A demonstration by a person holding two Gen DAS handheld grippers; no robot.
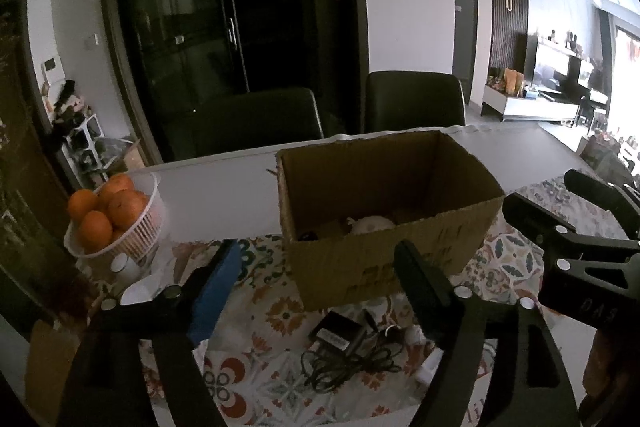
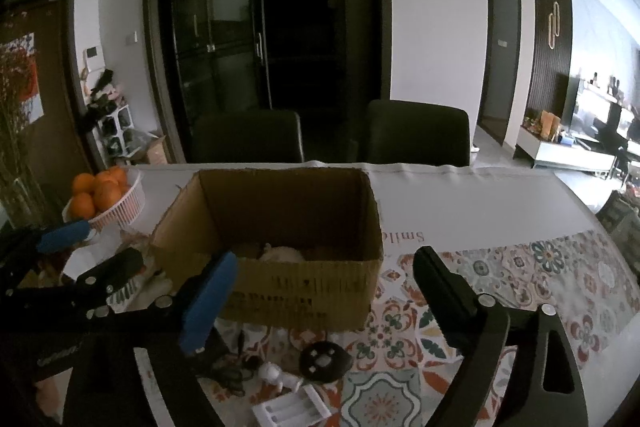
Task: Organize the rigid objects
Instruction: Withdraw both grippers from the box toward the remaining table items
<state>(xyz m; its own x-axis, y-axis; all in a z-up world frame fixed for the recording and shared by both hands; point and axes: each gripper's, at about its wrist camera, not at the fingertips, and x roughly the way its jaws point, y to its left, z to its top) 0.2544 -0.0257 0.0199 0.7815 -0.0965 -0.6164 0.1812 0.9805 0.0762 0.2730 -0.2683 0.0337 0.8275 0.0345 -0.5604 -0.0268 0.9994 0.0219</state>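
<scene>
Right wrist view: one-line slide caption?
Open right gripper faces a cardboard box on a patterned tablecloth, small parts in front, oranges at left.

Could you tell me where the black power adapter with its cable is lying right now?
In the left wrist view, the black power adapter lies on the patterned tablecloth, just in front of the cardboard box.

The word "Smile" can be read upside down on the white part of the table cloth (image 2: 480,223), just to the right of the cardboard box (image 2: 304,291); its last letter is partly hidden by the box. The box has dark printed letters on its front wall, but they are too blurry to read. In the left wrist view, pale letters like "DAS" show on the black body of the right gripper (image 1: 568,215). The charger (image 1: 340,335) has a label too small to read.
</scene>
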